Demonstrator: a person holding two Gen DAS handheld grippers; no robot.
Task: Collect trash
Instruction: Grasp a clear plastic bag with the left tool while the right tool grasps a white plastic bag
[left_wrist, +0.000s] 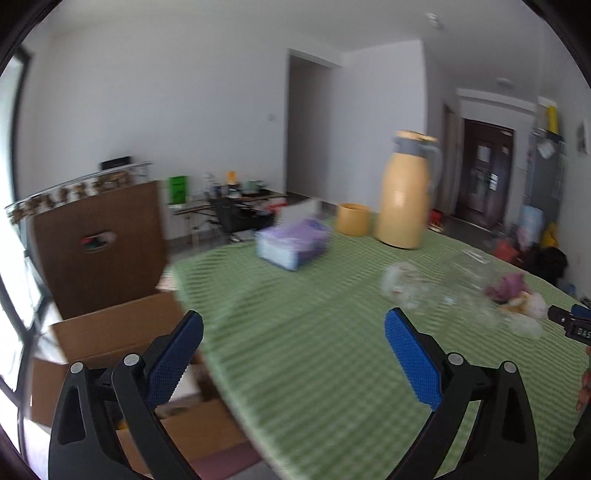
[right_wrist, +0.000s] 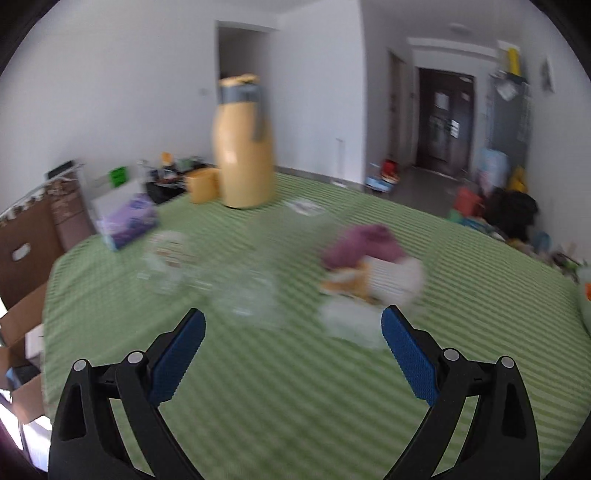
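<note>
Trash lies blurred on the green striped tablecloth (right_wrist: 295, 387): a purple, orange and white wrapper pile (right_wrist: 369, 266), clear crumpled plastic (right_wrist: 243, 295) and a clear cup-like piece (right_wrist: 166, 254). In the left wrist view the same clear plastic (left_wrist: 410, 288) and wrapper pile (left_wrist: 513, 291) sit at the right. My left gripper (left_wrist: 293, 321) is open and empty over the table's left edge, above an open cardboard box (left_wrist: 110, 332). My right gripper (right_wrist: 293, 319) is open and empty, just short of the trash. Its tip (left_wrist: 570, 323) shows at the left wrist view's right edge.
A yellow thermos jug (left_wrist: 404, 195) and a yellow cup (left_wrist: 352, 219) stand at the table's far side, with a purple tissue pack (left_wrist: 291, 243) nearby. A brown cardboard panel (left_wrist: 99, 240) rises left of the table. Clutter lines the far floor and a low side table.
</note>
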